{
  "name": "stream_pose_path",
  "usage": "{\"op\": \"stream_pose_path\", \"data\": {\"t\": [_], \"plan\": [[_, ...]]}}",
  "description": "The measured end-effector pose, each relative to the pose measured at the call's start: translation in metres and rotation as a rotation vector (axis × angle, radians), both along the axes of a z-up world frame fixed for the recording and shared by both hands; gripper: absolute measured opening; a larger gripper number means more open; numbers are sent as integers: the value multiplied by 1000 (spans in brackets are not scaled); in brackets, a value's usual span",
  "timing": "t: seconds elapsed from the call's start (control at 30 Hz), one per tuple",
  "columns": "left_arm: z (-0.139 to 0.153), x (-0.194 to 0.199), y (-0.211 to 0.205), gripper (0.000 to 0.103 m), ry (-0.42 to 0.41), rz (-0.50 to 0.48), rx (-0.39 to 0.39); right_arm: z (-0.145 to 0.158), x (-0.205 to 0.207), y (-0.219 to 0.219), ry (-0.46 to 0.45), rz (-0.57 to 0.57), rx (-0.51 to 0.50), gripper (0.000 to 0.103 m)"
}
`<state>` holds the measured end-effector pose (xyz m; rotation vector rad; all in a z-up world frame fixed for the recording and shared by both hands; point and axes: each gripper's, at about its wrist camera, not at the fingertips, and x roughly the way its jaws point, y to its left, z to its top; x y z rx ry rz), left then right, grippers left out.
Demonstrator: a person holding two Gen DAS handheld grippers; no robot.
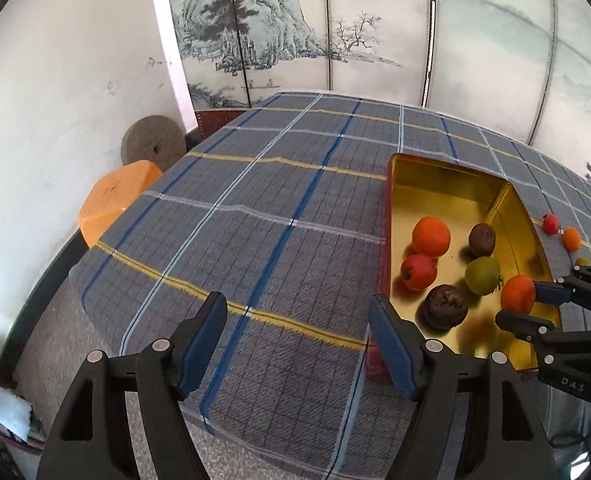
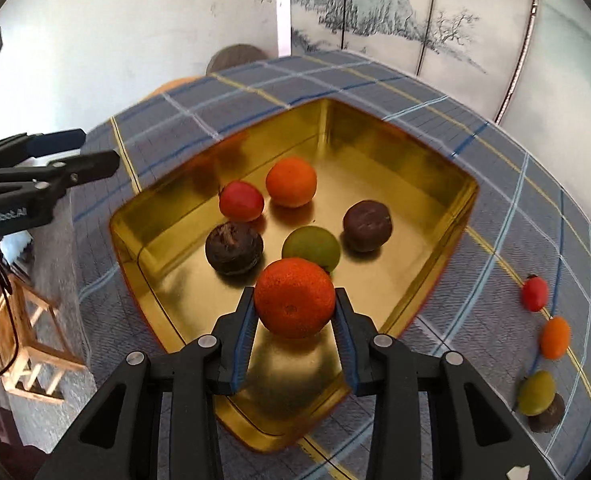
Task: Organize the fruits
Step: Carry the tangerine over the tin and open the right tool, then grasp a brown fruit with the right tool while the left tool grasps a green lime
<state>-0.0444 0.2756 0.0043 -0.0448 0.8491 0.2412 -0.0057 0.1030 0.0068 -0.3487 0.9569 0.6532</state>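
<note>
A gold tin box (image 2: 435,240) (image 1: 447,184) lies on the plaid tablecloth. In it sit an orange (image 2: 291,182), a red fruit (image 2: 241,201), a green fruit (image 2: 311,246) and two dark brown fruits (image 2: 234,247) (image 2: 367,225). My right gripper (image 2: 295,308) is shut on another orange (image 2: 294,298) (image 1: 518,293), held just over the box's near part. My left gripper (image 1: 297,328) is open and empty above the cloth, left of the box. It also shows in the right wrist view (image 2: 91,152).
On the cloth right of the box lie a red fruit (image 2: 534,293), an orange fruit (image 2: 555,337), a green fruit (image 2: 536,393) and a dark one (image 2: 551,416). An orange stool (image 1: 115,200) and a round grey stone (image 1: 153,144) stand beyond the table's left edge. A wooden frame (image 2: 31,344) stands lower left.
</note>
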Motion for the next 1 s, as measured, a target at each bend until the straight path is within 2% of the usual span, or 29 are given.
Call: {"op": "stream_pose_path", "data": {"t": [0.23, 0.43, 0.53, 0.67, 0.83, 1.0], "plan": [[-2, 0, 0, 74, 2, -4, -7, -6, 5, 11, -5, 4, -43, 35], [0, 0, -1, 74, 4, -8, -9, -7, 8, 14, -10, -7, -35, 36], [1, 1, -4, 74, 6, -9, -12, -5, 8, 13, -17, -16, -19, 44], [6, -1, -10, 74, -4, -17, -17, 3, 7, 10, -33, -30, 7, 45], [15, 2, -25, 75, -28, -49, -34, 33, -3, -21, -84, -96, 120, 45], [20, 7, -48, 75, -36, -99, -47, 37, -8, -79, -100, -215, 122, 45]]}}
